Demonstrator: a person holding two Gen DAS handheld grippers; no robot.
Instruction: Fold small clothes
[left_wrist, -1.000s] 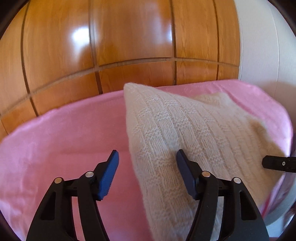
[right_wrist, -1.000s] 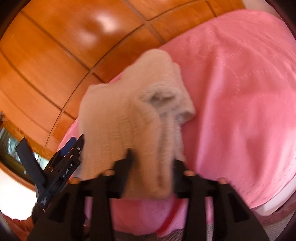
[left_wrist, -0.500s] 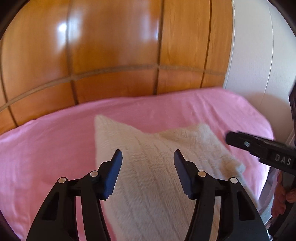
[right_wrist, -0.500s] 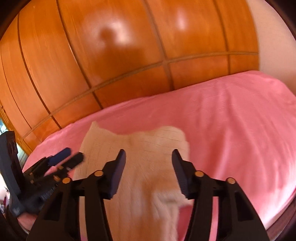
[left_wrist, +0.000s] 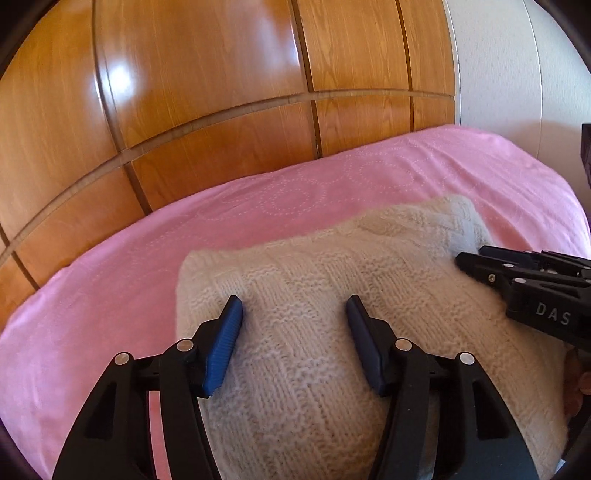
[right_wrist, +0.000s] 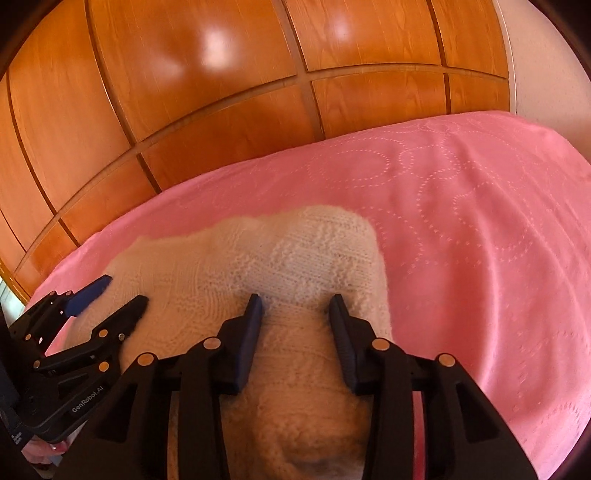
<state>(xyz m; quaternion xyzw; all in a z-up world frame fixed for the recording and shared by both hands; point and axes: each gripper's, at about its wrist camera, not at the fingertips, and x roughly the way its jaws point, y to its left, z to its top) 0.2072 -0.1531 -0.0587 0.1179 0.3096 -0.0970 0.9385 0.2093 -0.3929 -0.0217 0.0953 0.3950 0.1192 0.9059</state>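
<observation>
A cream knitted garment (left_wrist: 314, 266) lies folded on the pink bedspread (left_wrist: 110, 295). My left gripper (left_wrist: 293, 314) hovers low over its left part, blue pads apart and opening, with knit under and between them but not pinched. My right gripper (right_wrist: 295, 306) is over the garment's (right_wrist: 303, 251) right end. Its jaws are closing with a ridge of knit between them, and the pads do not visibly press on it. Each gripper also shows in the other's view: the right gripper (left_wrist: 469, 260) at the garment's right edge, the left gripper (right_wrist: 123, 291) at its left edge.
Glossy wooden panels (left_wrist: 221, 92) rise right behind the bed. A white wall (left_wrist: 517, 74) stands at the right. The pink bedspread (right_wrist: 480, 240) stretches out to the right of the garment and drops off at its near and right edges.
The garment, bunched and raised in the right jaws a second ago, now lies flat on the bed. Both grippers moved over it, and the right jaws have narrowed.
</observation>
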